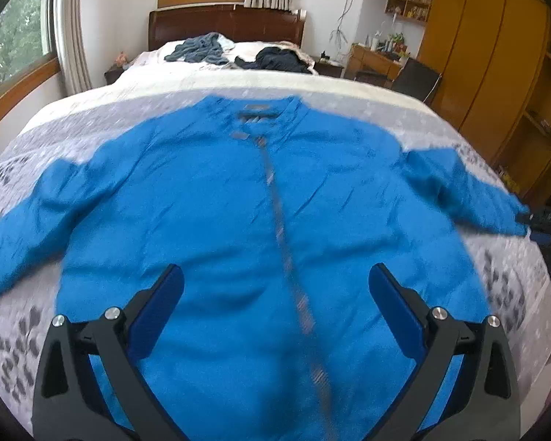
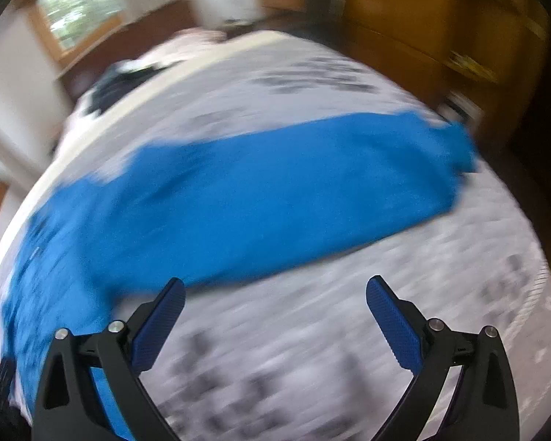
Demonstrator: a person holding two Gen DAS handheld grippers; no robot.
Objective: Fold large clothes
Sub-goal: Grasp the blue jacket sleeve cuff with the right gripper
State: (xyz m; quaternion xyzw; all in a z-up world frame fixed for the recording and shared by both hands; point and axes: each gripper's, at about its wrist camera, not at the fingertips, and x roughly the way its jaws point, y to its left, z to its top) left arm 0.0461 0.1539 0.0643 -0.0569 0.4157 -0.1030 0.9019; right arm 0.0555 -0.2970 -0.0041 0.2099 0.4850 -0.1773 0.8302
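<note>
Bedroom, bed (image 1: 459, 136) with grey-patterned white cover as work surface, wooden headboard at far end.

Blue jacket (image 1: 238, 191) spread front-up across middle of bed, collar toward headboard, hem nearest left gripper. Zip line running down centre, roughly straight. Both sleeves out sideways; right sleeve (image 2: 312, 169) reaching almost to bed edge by wardrobe. Fabric thin, lightly creased, no big bunching. Nothing folded yet, judging by layout: looks like start of first fold.

Left gripper (image 1: 275, 283) hovering over lower body of jacket, fingers spread wide, nothing between them. Right gripper (image 2: 275, 294) over bare cover just below right sleeve, fingers also spread wide and empty. Right view heavily motion-blurred, so cuff detail unreadable.

For step in hand, probably sleeve-in fold:
- pinch right sleeve near cuff, single layer only, avoid catching bed cover
- lift low, carry across chest toward zip line, lay flat
- pin shoulder or hem with left gripper so body does not drag
- keep fold line parallel to zip; use zip as reference
- mirror on left sleeve (image 1: 29, 228), then hem up to collar

Risks: light slippery-looking fabric sliding on cover; cuff near bed edge dropping off if nudged.

Outward: two loose garment piles, grey-blue clothes (image 1: 198, 49) and dark clothes (image 1: 279, 59), up by headboard, well apart from jacket. Wardrobe (image 1: 485, 47) along right side, windows on far and left walls.
</note>
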